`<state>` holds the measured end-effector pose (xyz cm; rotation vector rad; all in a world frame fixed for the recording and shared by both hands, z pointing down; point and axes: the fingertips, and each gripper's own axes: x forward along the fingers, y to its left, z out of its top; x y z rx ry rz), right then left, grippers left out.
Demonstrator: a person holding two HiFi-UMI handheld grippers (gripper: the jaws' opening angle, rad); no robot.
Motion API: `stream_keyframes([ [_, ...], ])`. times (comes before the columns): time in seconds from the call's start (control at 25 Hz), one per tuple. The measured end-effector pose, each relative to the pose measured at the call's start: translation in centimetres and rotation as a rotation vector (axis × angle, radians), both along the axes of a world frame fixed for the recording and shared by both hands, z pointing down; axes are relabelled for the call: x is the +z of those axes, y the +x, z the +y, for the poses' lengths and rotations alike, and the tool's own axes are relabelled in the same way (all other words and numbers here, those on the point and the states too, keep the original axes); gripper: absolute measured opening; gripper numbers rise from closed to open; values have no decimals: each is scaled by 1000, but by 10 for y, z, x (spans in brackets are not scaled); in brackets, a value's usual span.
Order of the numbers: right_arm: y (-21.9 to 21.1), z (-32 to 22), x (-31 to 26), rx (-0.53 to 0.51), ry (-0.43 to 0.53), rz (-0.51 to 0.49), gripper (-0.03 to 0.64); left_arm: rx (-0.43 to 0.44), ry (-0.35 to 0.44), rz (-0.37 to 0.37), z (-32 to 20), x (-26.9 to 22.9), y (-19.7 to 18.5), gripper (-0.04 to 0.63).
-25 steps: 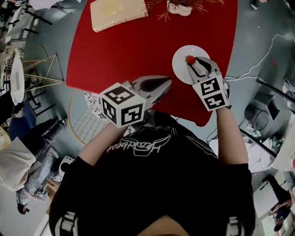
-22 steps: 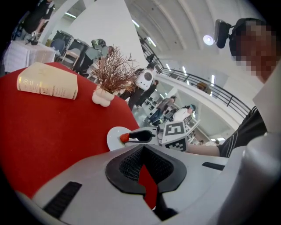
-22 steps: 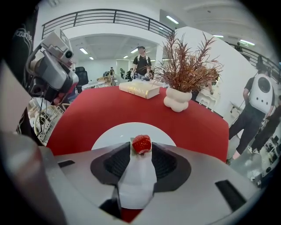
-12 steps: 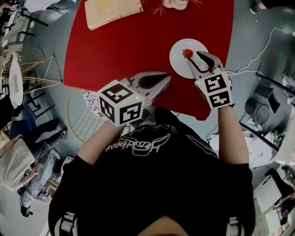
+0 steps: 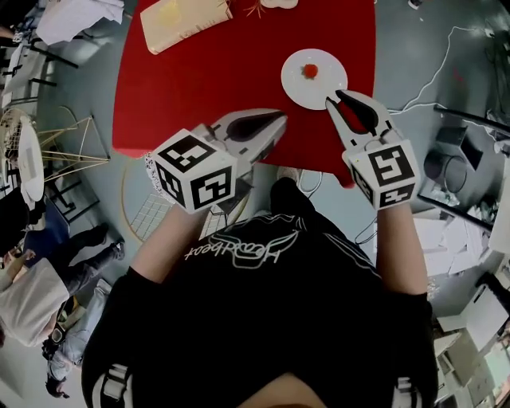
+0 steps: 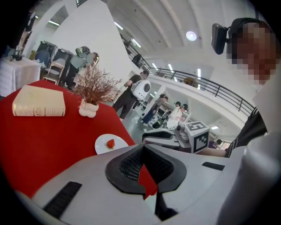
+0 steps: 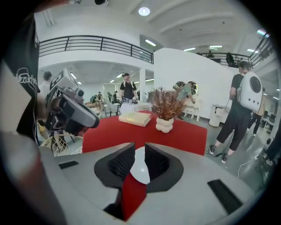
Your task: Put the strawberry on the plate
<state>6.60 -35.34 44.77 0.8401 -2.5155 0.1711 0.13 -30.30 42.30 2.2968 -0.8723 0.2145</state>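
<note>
Red strawberry (image 5: 310, 70) on plate (image 5: 296, 86); right tongs (image 5: 334, 96) part-open, just closing, empty; left tongs (image 5: 282, 119) clenched; book (image 5: 182, 20) cut off.

A red table (image 5: 215, 80) spreads out ahead of both grippers. Far beyond the left gripper (image 5: 279, 121) and off to its left, a cream book (image 5: 185, 22) lies flat on the table. Near the book, toward the side of the right gripper (image 5: 335, 100), a white lobed vase (image 6: 88, 108) holds dried brown branches (image 6: 94, 83). On the floor just left of the left gripper sits a round wire-grid piece (image 5: 151, 219), possibly a chair seat. A gold wire frame (image 5: 68, 131) stands further left. A thin pale cable (image 5: 434, 72) trails over the grey floor to the right of the right gripper. Past the table's far edge a person wears a white backpack (image 7: 252, 94), and a railed balcony (image 7: 96, 44) runs overhead.
</note>
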Motion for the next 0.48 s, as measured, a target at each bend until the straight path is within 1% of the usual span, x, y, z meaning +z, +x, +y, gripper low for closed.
stream_keyframes([
  [0.12,5,34,-31,11,46,-52,44,32,43,-9,23,-21,4,6],
  [0.2,5,59,-50,-11,73,-83,32,55,71,-11,41,-36,8,6],
  [0.36,10,111,-83,22,57,-131,18,106,141,-22,82,-67,12,6],
  [0.48,12,152,-102,12,80,-155,14,132,186,-27,114,-87,13,6],
])
